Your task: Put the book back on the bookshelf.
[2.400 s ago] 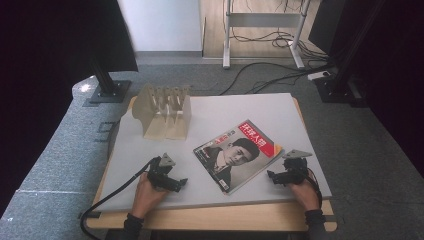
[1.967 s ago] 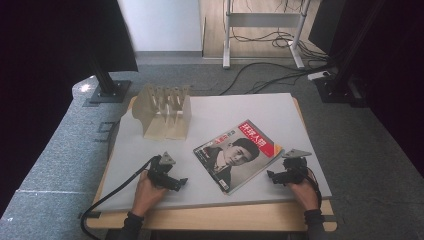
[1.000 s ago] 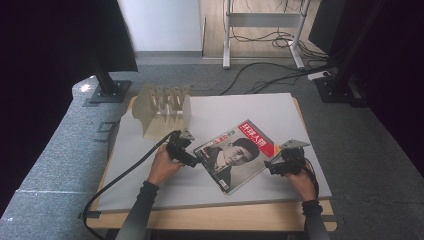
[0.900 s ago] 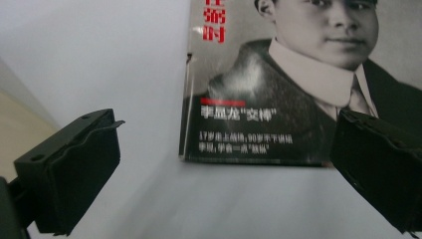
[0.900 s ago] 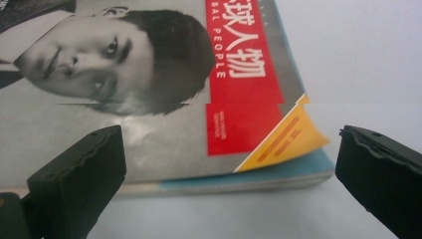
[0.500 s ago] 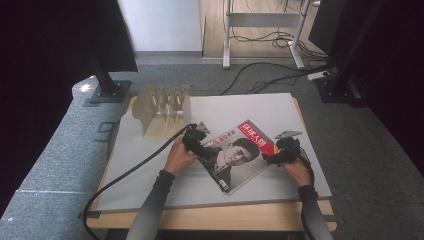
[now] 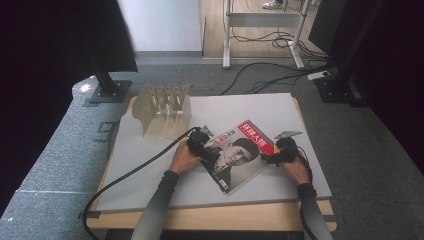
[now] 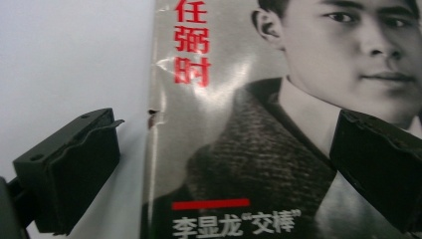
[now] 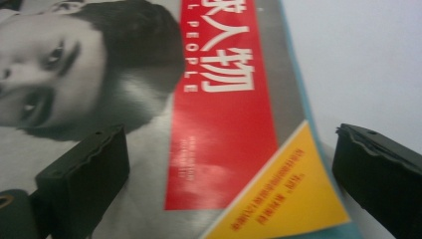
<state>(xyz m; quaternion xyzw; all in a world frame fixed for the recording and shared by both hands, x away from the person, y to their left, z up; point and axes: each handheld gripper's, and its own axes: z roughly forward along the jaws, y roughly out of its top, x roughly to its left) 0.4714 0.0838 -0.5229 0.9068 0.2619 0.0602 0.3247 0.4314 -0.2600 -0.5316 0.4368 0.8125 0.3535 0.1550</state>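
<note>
Both tongs are closing in on the magazine (image 7: 234, 155), which lies flat on the counter (image 7: 150, 165), near its front edge and right of centre, well apart from the wooden rack (image 7: 162, 110) at the back left. The step in hand looks like the approach to a two-handed grasp. The left tongs (image 7: 202, 145) sit at the magazine's left edge; the left gripper view has them spread wide, one jaw over bare counter and the other over the cover, straddling that edge. The right tongs (image 7: 274, 156) are at the right-hand corner, also wide open, one jaw over the cover and the other past the edge above the counter. Neither pair grips anything yet.

The magazine lies askew – its long axis runs on a diagonal from the near corner by the person up and away to the right, with the red title band (image 9: 219, 114) at the far right end and the yellow patch (image 9: 283, 194) at the corner by the right tongs. The cover faces up.

Next, I judge, each pair must get a jaw under its edge – hard with a thin, flat thing – and then close on the pages
</note>
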